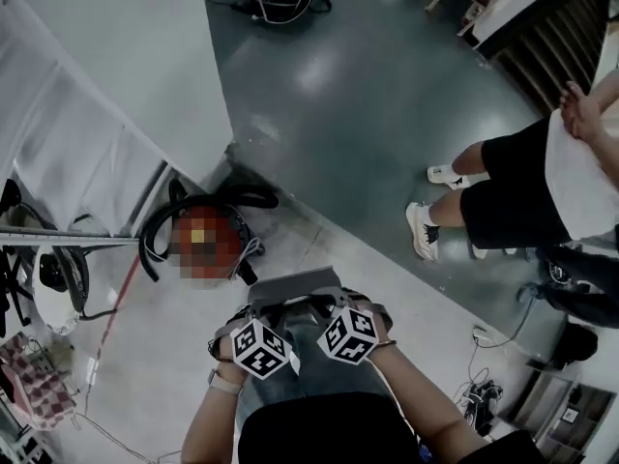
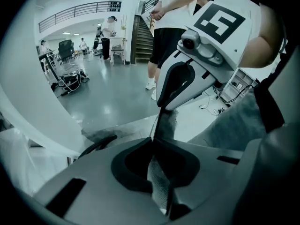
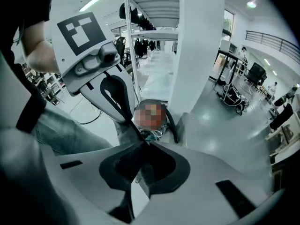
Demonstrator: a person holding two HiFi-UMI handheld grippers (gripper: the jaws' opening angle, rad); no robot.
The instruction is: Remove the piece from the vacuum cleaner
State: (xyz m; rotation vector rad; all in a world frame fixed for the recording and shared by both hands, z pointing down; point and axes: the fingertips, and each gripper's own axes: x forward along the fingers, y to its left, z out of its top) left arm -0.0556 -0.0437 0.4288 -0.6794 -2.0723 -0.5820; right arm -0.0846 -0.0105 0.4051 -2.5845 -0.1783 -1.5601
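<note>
Vacuum cleaner [image 1: 208, 218] sits on the floor beside the white wall, with its black hose [image 1: 164, 222] looped around it. Left gripper [image 2: 152, 142]: jaws together, holding nothing. Right gripper [image 3: 140, 142]: jaws together and empty, with the vacuum cleaner just beyond the tips.

1. The person wore a black top [image 1: 319, 433] with short sleeves, and grey-blue jeans [image 1: 308, 373].
2. A pale watch strap [image 1: 224, 383] circled one wrist.
3. The left gripper [image 2: 153, 143] and right gripper [image 3: 140, 142] had smooth, pale grey shells, each with a dark-lined hollow behind the jaws.
4. Each gripper carried a white cube [image 1: 259, 348] printed with bold black square markers.
5. A broad black strap [image 2: 268, 108] ran along each gripper's side.
</note>
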